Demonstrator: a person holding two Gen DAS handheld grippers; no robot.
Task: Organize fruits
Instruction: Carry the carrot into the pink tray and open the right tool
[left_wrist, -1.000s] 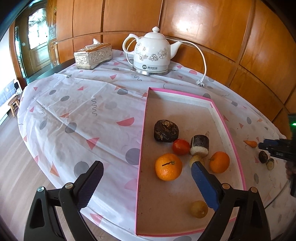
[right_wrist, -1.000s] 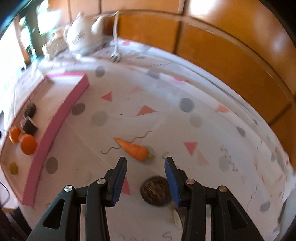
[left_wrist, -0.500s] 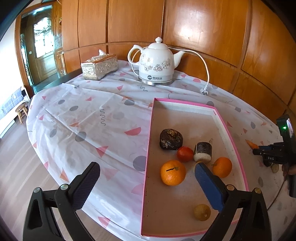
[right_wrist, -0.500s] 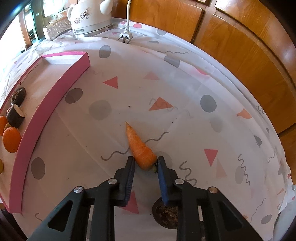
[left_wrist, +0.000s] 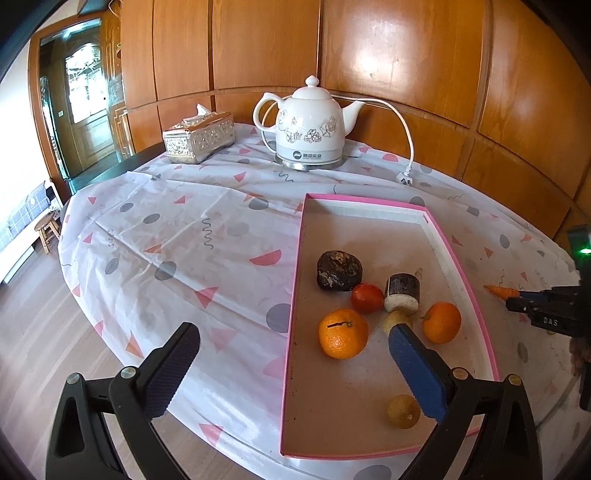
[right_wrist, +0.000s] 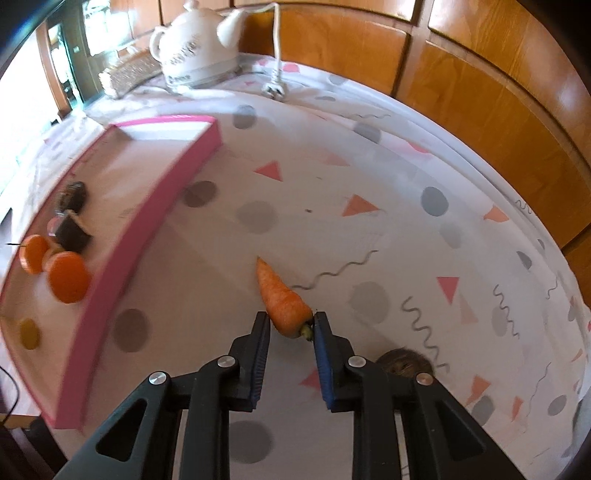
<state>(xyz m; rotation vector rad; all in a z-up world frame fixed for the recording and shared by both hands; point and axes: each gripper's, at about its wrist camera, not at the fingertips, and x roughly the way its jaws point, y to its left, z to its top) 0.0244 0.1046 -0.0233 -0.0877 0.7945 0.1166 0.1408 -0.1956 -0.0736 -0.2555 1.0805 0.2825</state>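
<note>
right gripper has just clamped down on the carrot's fat end, tip poking out ahead of it. pink tray sits off to its left. left gripper hangs wide open, empty, over the tray, so drop-off looks next.

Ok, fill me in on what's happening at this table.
A person is sorting produce into a pink tray with a handheld gripper in each hand. The right gripper is shut on the thick end of a small carrot lying on the patterned tablecloth, outside the tray. The left gripper hangs wide open and empty over the tray's near end. The tray already holds two oranges, a tomato and several other pieces.
</note>
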